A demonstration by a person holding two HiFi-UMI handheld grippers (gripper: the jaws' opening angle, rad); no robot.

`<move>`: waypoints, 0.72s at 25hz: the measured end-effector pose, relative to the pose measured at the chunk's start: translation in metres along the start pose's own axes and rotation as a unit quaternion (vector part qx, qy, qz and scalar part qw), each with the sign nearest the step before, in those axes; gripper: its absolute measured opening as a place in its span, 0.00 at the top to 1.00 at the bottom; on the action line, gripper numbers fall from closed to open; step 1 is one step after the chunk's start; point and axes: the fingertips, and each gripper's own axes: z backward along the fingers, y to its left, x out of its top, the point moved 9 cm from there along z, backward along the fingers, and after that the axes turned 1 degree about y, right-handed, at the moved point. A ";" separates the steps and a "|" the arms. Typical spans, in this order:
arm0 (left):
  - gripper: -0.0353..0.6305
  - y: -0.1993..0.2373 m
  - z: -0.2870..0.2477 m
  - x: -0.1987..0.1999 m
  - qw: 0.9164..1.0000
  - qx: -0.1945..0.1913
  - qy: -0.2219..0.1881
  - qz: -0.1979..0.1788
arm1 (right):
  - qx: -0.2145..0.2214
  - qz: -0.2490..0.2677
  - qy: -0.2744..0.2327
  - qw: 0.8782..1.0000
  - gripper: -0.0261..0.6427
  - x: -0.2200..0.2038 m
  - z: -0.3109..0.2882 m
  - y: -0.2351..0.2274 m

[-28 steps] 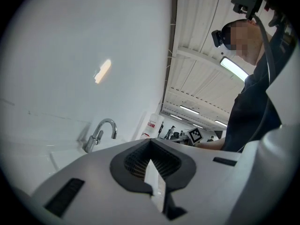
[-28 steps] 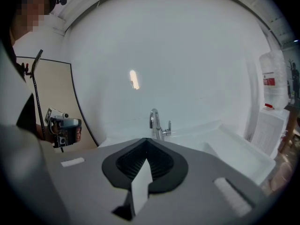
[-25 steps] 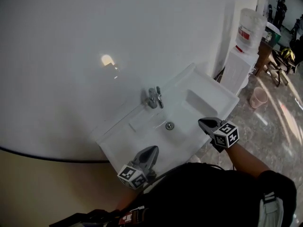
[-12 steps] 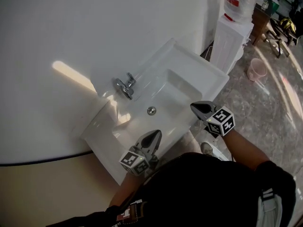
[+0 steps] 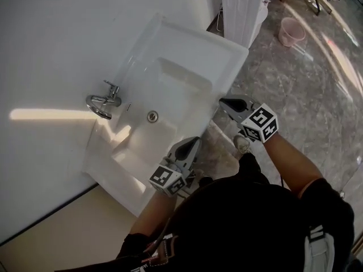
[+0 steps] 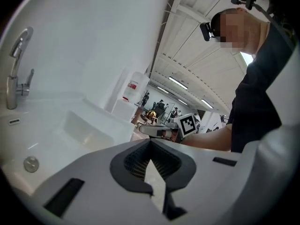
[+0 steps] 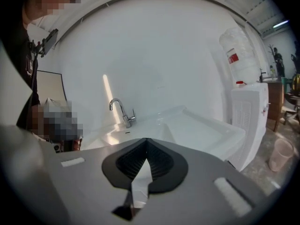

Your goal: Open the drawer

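While held near the front of the sink (image 5: 187, 41), left gripper (image 5: 191, 145) and right gripper (image 5: 226, 102) each show jaws pressed together, holding nothing.

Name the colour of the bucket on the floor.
The bucket is pink, clearest in the head view.

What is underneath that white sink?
Only the stone floor beside the sink shows. Whatever sits beneath it, a drawer included, is covered by the sink itself.

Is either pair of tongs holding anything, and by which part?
Nothing is held: the left tongs and right tongs are both shut and empty, near the sink.
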 end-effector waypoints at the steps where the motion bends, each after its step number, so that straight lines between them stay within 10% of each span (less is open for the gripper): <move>1: 0.96 -0.002 -0.014 -0.005 1.000 -0.005 0.007 0.002 | -0.005 -0.004 0.000 1.000 0.96 -0.010 0.004 -0.011; 18: 0.96 0.017 -0.171 -0.150 0.992 -0.007 0.119 0.029 | -0.036 -0.065 0.011 0.997 0.95 -0.198 0.007 -0.141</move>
